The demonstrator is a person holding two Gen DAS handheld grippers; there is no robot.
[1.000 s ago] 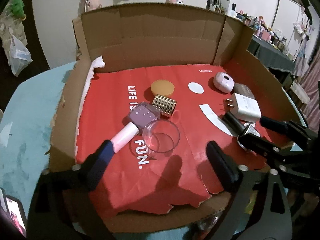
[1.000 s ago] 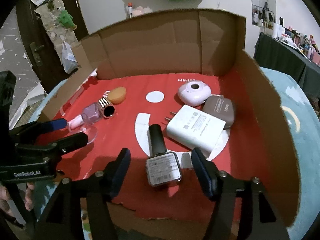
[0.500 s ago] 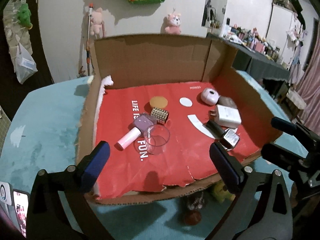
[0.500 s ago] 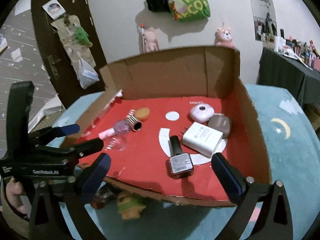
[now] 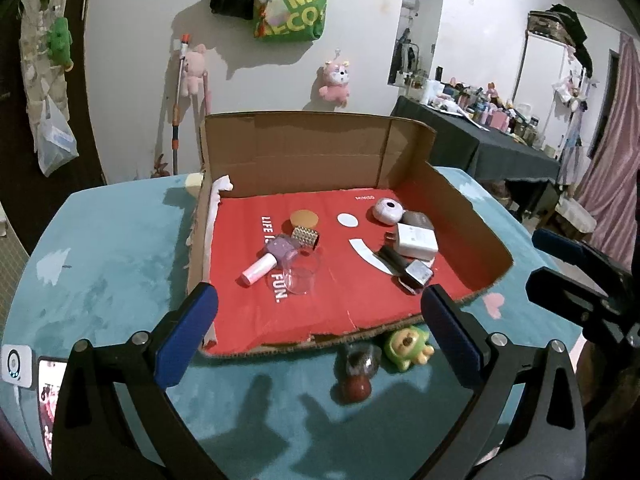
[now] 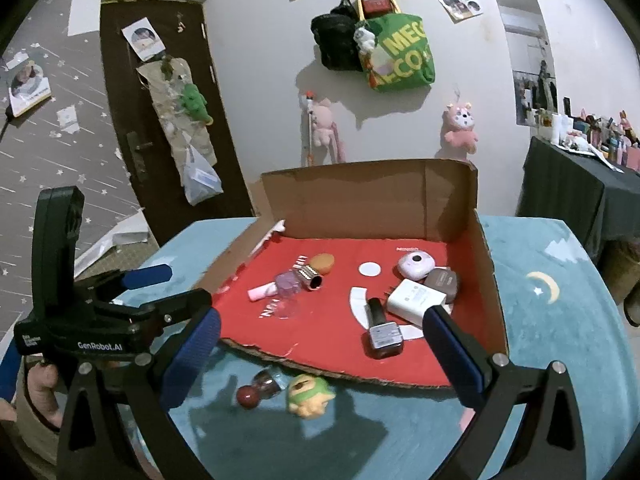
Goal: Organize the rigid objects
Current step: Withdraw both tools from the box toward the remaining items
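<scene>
Teal cloth covers the worktop [image 5: 100,280] under my two pairs of tongs, and a cut-open cardboard box [image 5: 312,152] with a red liner sits ahead of both. My left tongs [image 5: 316,332] hang wide open, nothing between them; the jaws have just been opening. Ahead of their left finger lies a purple bottle with a pink cap [image 5: 272,256], a clear glass cup [image 5: 302,276] touching it on its near side, a studded metal piece [image 5: 306,236] and an orange round puff [image 5: 305,219] just beyond. Further right, ahead of the right finger, a dark nail polish bottle [image 5: 404,268] lies on its side, touching a white charger plug [image 5: 416,238]; behind that sit a brown case [image 5: 418,218] and a pink round gadget [image 5: 387,210]. Just below the box's torn front edge, between the left fingers, lie a small red-capped bottle [image 5: 358,372] and a green toy figure [image 5: 406,346]. My right tongs [image 6: 320,348] also stand wide open and empty, their jaws just opened, with the nail polish bottle ahead between their fingers.
</scene>
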